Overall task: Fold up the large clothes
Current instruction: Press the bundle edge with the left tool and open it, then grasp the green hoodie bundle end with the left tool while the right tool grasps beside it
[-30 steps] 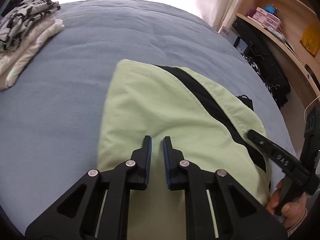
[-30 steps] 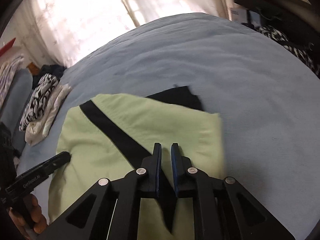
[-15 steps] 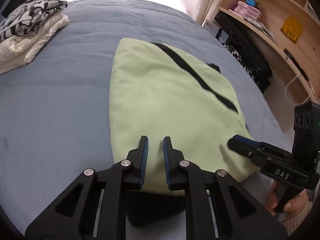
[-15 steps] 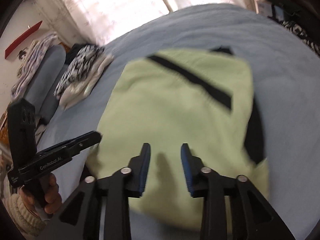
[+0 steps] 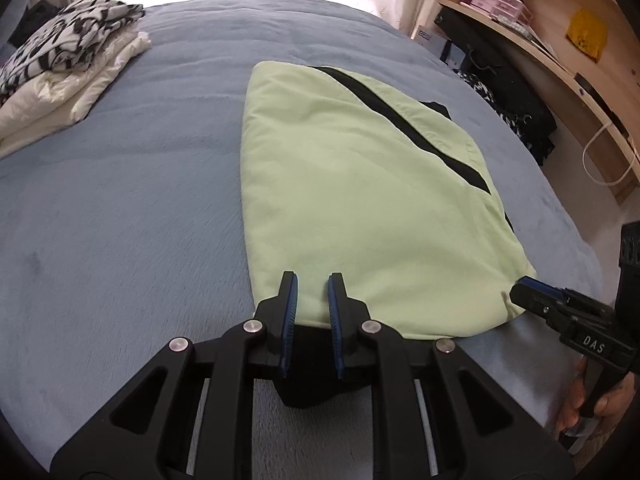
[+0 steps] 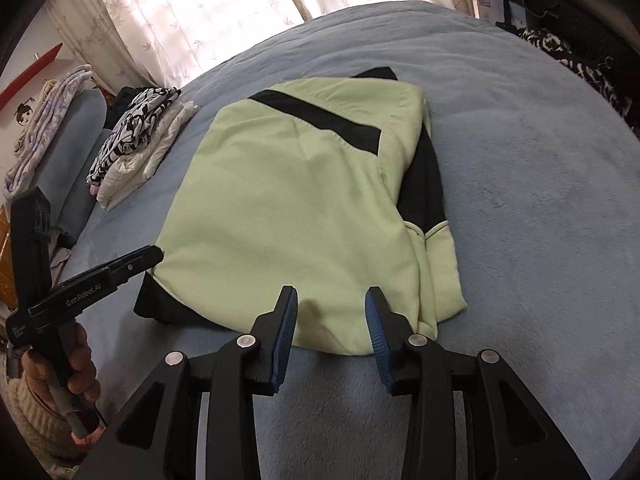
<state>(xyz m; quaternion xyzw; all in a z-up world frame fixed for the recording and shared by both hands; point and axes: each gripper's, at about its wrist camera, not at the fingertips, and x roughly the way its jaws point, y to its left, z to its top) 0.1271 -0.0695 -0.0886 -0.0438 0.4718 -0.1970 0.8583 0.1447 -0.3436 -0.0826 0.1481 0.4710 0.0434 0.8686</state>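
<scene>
A light green garment (image 5: 360, 180) with black stripes lies folded in a rough rectangle on the blue bed cover (image 5: 120, 220). My left gripper (image 5: 312, 284) sits at its near left corner. Its jaws are almost together, and the cloth's near edge runs through the narrow gap. In the right wrist view, the left gripper (image 6: 154, 252) tips onto that corner of the garment (image 6: 300, 184). My right gripper (image 6: 332, 300) hovers over the near right edge. Its jaws are opening, and the pads stand clear of the cloth below. The right gripper (image 5: 532, 288) shows at the garment's right corner in the left wrist view.
A stack of folded clothes (image 5: 60, 64), white with a black-and-white patterned piece on top, lies at the bed's far left. A wooden shelf (image 5: 560, 40) and dark bags (image 5: 512, 108) stand beyond the bed's right side. A person's hand (image 6: 76, 368) holds the left gripper's handle.
Both grippers have drawn back to the garment's near edge. The right jaws went from shut on the cloth to open, letting it go. The garment now lies flat.
</scene>
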